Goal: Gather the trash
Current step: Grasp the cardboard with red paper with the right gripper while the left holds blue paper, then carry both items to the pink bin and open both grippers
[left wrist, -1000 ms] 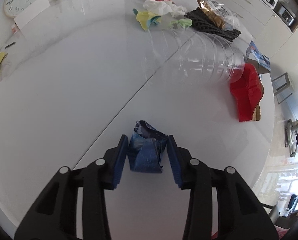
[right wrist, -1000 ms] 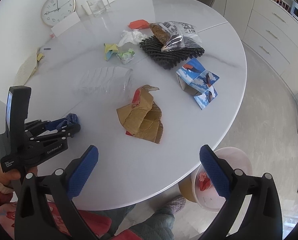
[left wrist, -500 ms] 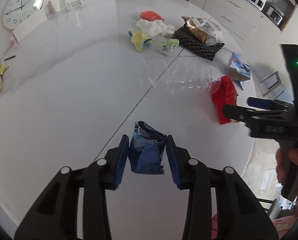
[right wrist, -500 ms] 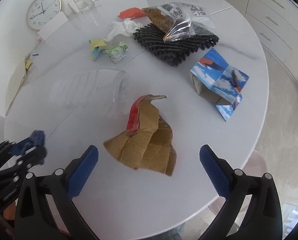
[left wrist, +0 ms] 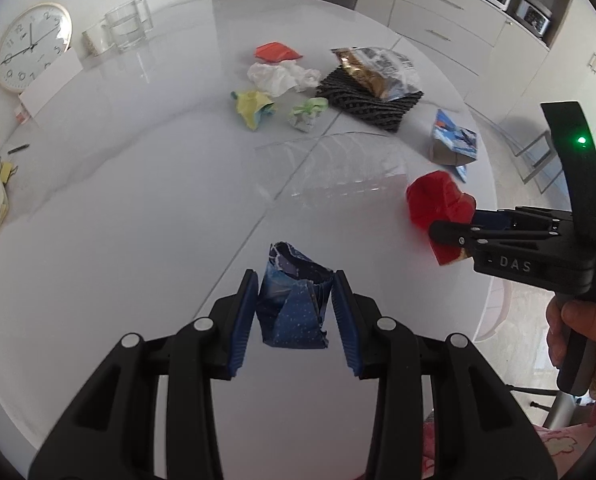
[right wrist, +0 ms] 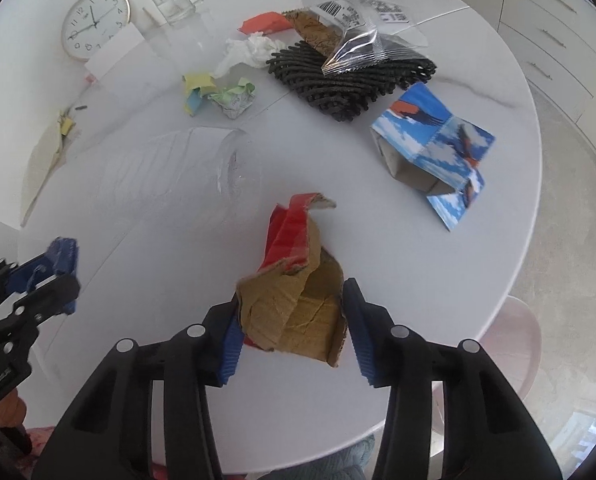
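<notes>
Right hand-held gripper (right wrist: 291, 322) just closed on torn cardboard (right wrist: 293, 308); left hand-held gripper (left wrist: 293, 312) clamps blue wrapper (left wrist: 291, 308); clear bottle (right wrist: 169, 172) beside.

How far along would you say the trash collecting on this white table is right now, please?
Early on. Nothing visibly binned yet. In hand: the left gripper is shut on a crumpled blue wrapper; the right gripper, whose jaws have just been closing, clamps the torn red-and-brown cardboard. Left on the table: clear plastic bottle, blue printed carton, snack bag, white tissue, and small paper wads.
</notes>
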Demonstrator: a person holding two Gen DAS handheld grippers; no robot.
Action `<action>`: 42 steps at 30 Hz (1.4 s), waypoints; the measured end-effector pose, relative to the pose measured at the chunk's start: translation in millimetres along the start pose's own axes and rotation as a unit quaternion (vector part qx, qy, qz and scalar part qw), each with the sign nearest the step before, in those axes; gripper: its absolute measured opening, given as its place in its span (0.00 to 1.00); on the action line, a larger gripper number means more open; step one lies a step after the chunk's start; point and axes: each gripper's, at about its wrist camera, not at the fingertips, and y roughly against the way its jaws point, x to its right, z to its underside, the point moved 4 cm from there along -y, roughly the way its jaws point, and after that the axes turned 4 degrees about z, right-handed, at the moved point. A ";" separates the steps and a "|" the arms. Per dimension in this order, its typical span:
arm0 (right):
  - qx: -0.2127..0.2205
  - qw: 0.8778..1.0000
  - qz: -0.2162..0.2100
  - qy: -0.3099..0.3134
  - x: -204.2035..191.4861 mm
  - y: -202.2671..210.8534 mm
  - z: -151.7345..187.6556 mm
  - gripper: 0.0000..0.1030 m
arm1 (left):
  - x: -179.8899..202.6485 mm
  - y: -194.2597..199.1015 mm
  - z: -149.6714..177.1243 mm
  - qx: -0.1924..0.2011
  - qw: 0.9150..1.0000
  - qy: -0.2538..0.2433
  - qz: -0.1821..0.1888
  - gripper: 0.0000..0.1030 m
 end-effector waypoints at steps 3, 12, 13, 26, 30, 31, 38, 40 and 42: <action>0.005 1.000 -0.011 -0.016 16.8 15.4 8.3 0.16 | 20.1 0.3 -5.9 0.005 1.000 -0.018 0.010 0.37; 0.025 0.998 -0.028 -0.050 62.3 35.2 19.2 0.12 | 77.2 -7.5 -22.8 0.004 0.998 -0.052 0.034 0.37; 0.028 0.998 -0.030 -0.056 67.7 39.1 21.2 0.12 | 83.3 -7.9 -24.1 0.004 0.998 -0.057 0.035 0.37; 0.060 0.982 0.055 -0.169 214.4 121.6 107.3 0.12 | 260.2 -35.3 -19.2 -0.032 0.968 -0.195 0.153 0.37; 0.057 0.978 0.066 -0.191 248.9 132.5 130.5 0.13 | 311.4 -64.0 -8.1 -0.070 0.958 -0.205 0.188 0.43; 0.057 0.977 0.067 -0.193 256.2 135.0 135.3 0.12 | 317.3 -68.3 -6.6 -0.075 0.958 -0.204 0.189 0.53; 0.052 0.980 0.051 -0.187 267.6 131.2 144.0 0.12 | 335.5 -71.9 -4.0 -0.075 0.969 -0.176 0.158 0.81; 0.049 0.982 0.044 -0.178 265.6 127.0 143.3 0.13 | 330.7 -67.9 -7.5 -0.072 0.972 -0.173 0.140 0.84; 0.047 0.984 0.038 -0.171 263.9 123.1 143.9 0.13 | 323.5 -59.6 -10.8 -0.065 0.977 -0.161 0.121 0.87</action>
